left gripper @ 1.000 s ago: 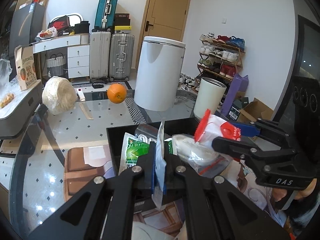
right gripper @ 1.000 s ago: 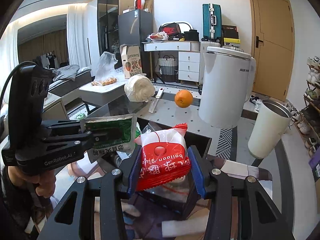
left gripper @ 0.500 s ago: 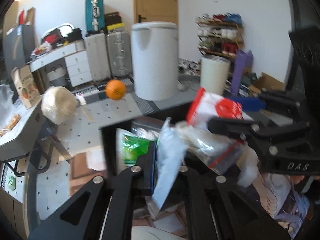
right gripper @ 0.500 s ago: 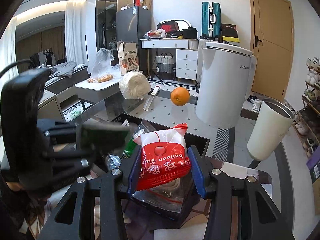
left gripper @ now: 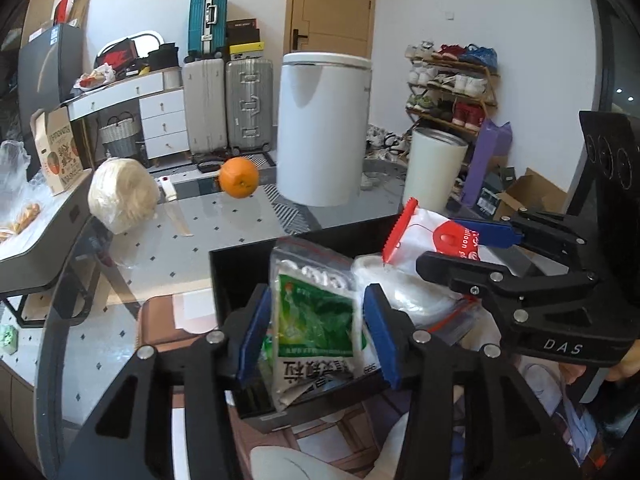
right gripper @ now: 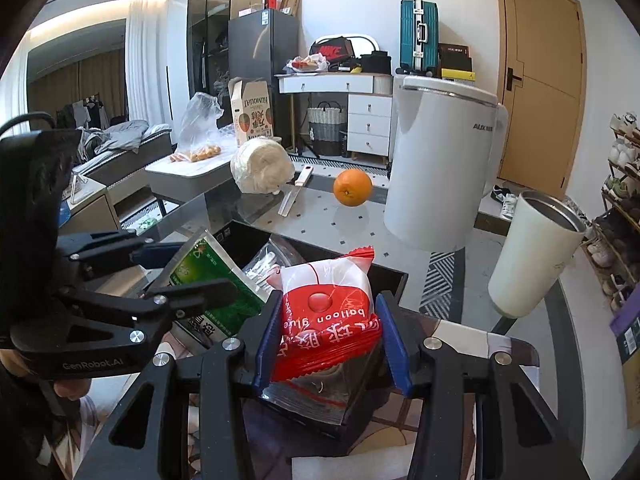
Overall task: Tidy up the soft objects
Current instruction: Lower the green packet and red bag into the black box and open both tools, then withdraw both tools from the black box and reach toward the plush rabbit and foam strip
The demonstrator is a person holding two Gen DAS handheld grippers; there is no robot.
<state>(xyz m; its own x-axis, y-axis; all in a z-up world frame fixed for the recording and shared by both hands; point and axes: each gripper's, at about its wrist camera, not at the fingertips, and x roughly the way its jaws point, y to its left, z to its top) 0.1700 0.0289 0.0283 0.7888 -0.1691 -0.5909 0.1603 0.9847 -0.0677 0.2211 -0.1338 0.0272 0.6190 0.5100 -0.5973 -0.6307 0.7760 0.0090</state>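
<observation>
Over the black bin [left gripper: 240, 280], the green packet [left gripper: 316, 320] stands upright between the left gripper's [left gripper: 316, 336] parted jaws; the right gripper [right gripper: 326, 344] clamps the upright red packet [right gripper: 326, 312]; an orange [right gripper: 353, 187] sits beyond.

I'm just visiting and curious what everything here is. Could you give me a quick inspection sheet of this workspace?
Surface: glass table.
Job's things: black bin holding packets; green packet; red balloon-glue packet.
Clutter: orange, white bundle, knife, white tumbler, white appliance.
Grippers: left gripper open around the green packet; right gripper holds the red packet.
Cables: nothing seen.
Surroundings: suitcases, shoe rack, door.
</observation>
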